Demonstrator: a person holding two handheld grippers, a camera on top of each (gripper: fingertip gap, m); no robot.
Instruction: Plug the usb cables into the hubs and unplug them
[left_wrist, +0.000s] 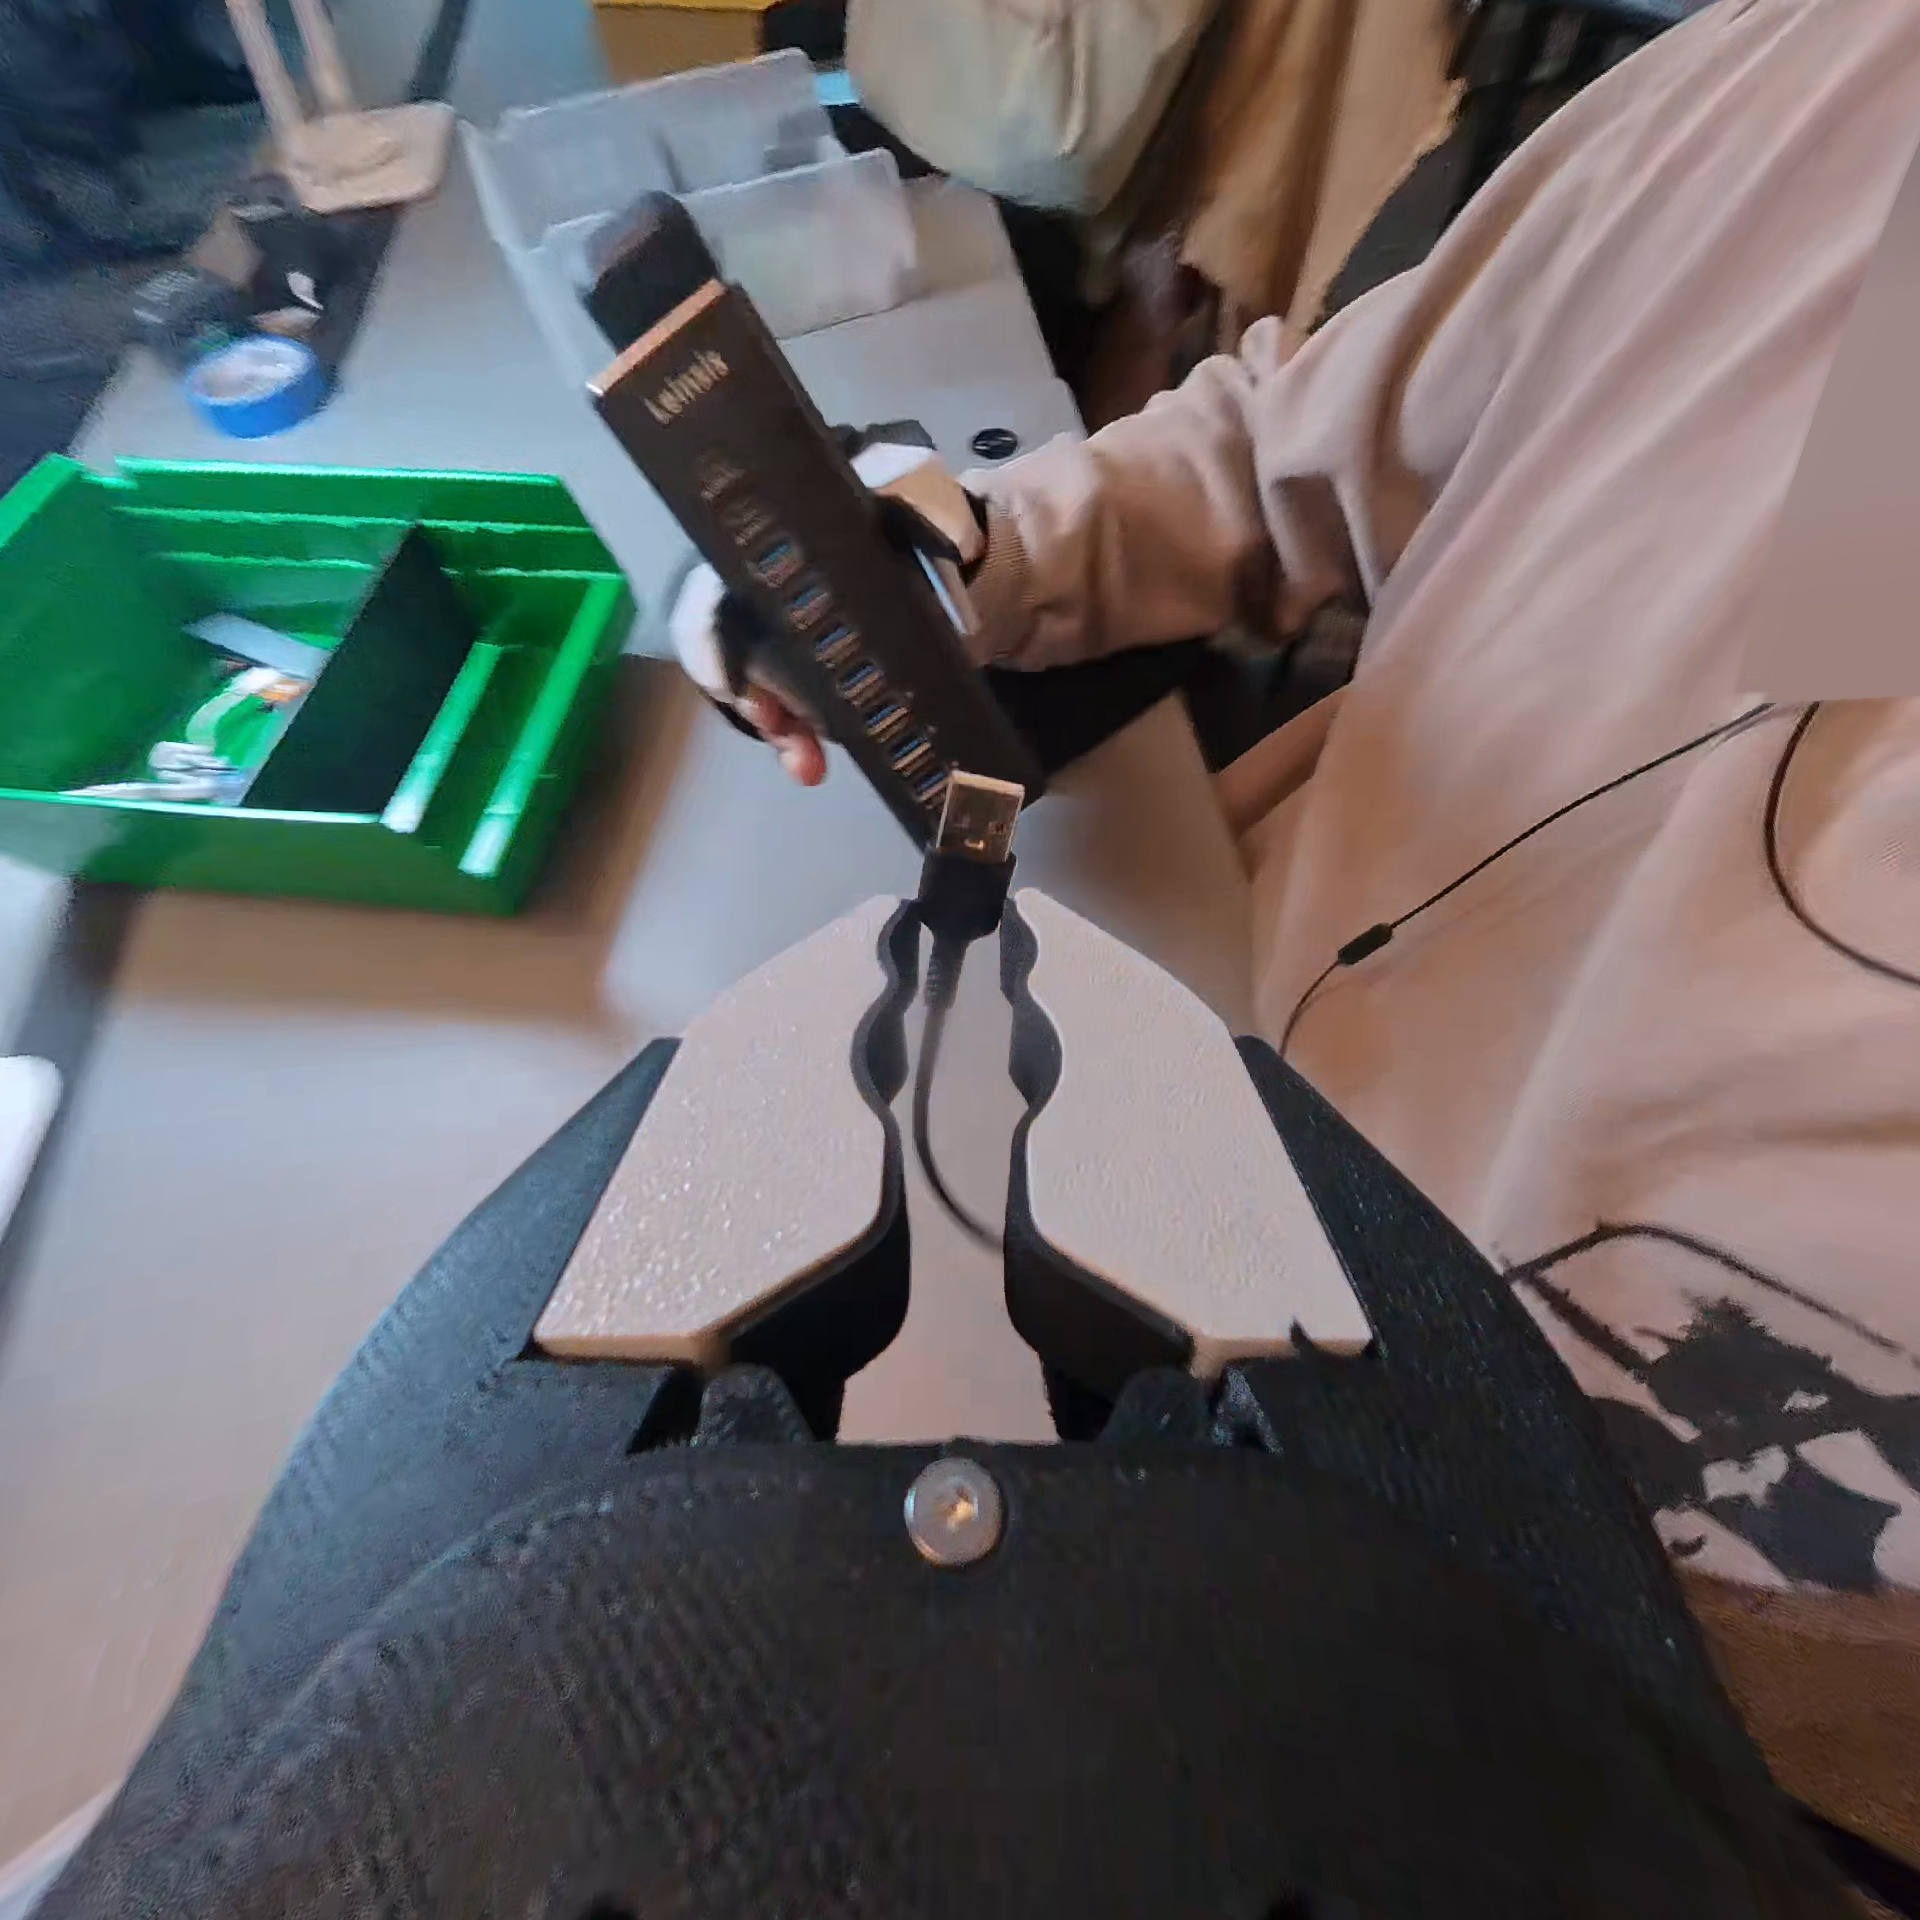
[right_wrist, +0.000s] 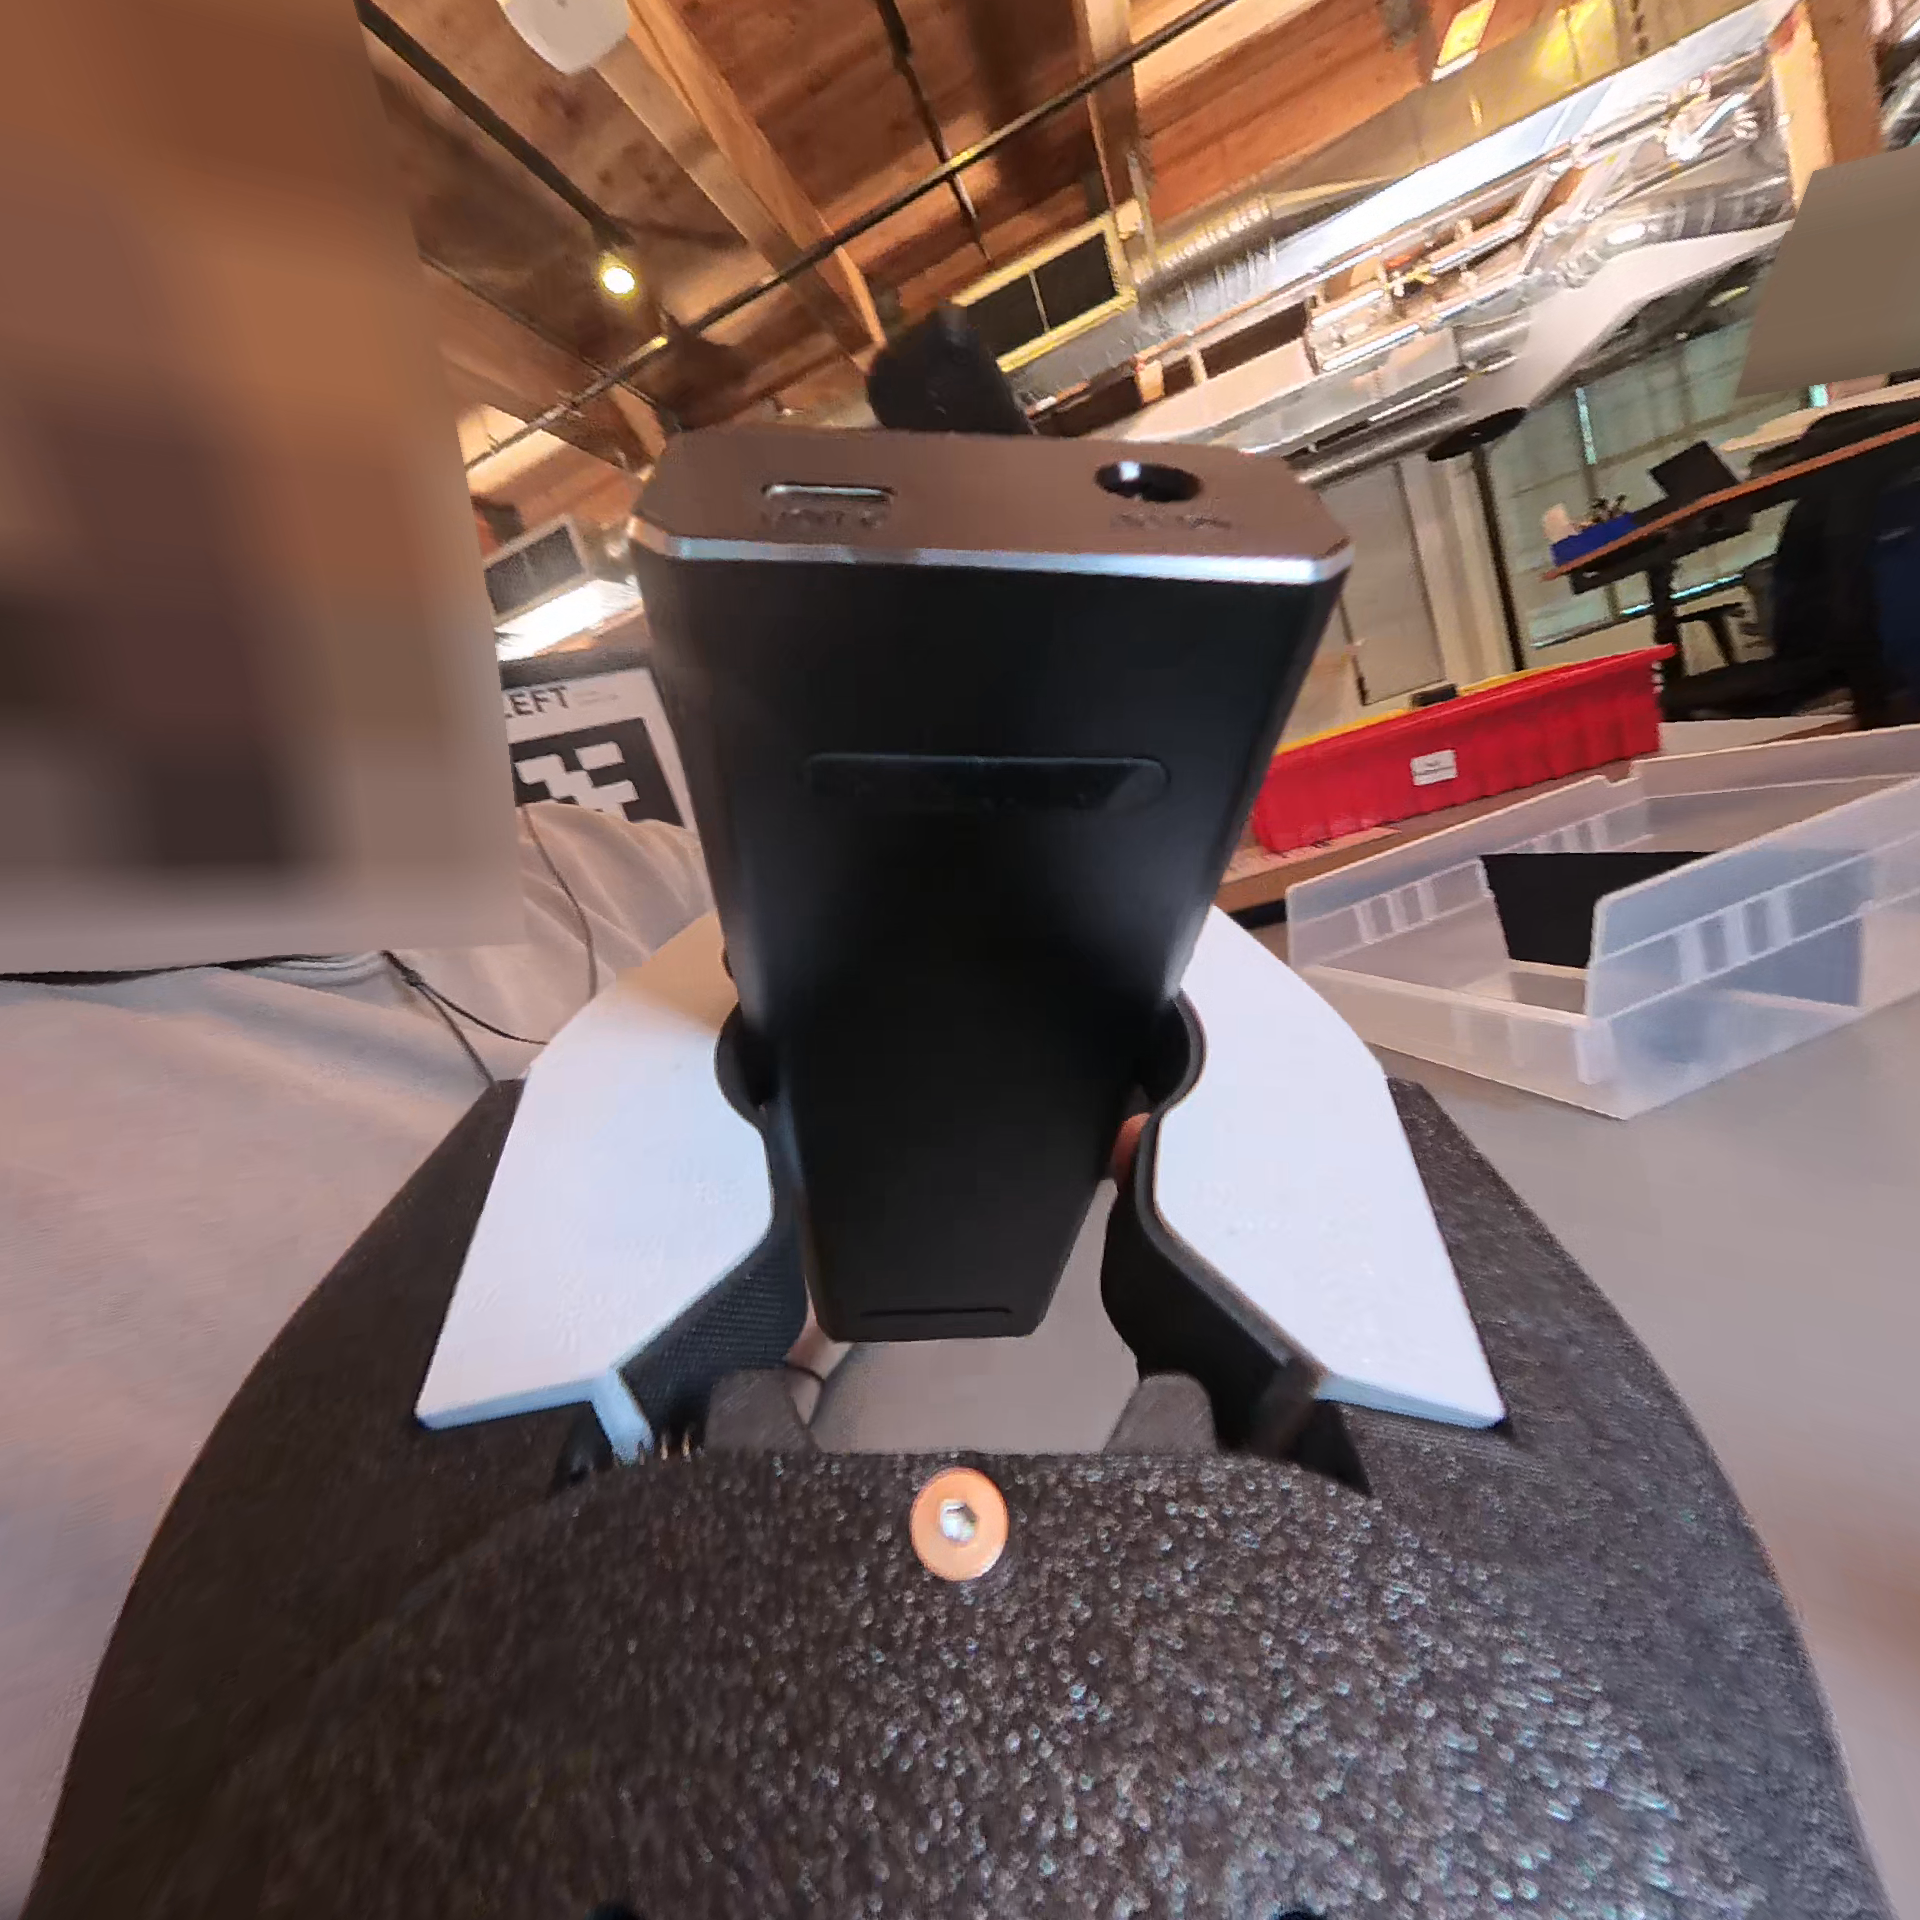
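Observation:
My left gripper (left_wrist: 961, 912) is shut on the black body of a USB cable plug (left_wrist: 964, 878). Its silver connector (left_wrist: 979, 821) is bare and points at the near end of a long black USB hub (left_wrist: 790, 540). I cannot tell if they touch. The cable (left_wrist: 923, 1091) trails back between the fingers. The hub has a row of blue ports and is held tilted in the air. In the right wrist view my right gripper (right_wrist: 961, 1049) is shut on this hub (right_wrist: 966, 748), seen from its back. A black part (right_wrist: 940, 390) shows beyond the hub's far end.
A green bin (left_wrist: 520, 831) with a black divider sits on the grey table at left. A clear plastic bin (left_wrist: 748, 208) and a blue tape roll (left_wrist: 255, 384) lie farther back. A person's beige sleeve (left_wrist: 1195, 520) fills the right. In the right wrist view are a clear bin (right_wrist: 1662, 935) and a red bin (right_wrist: 1455, 748). About 12 cm separates my left fingertips from my right.

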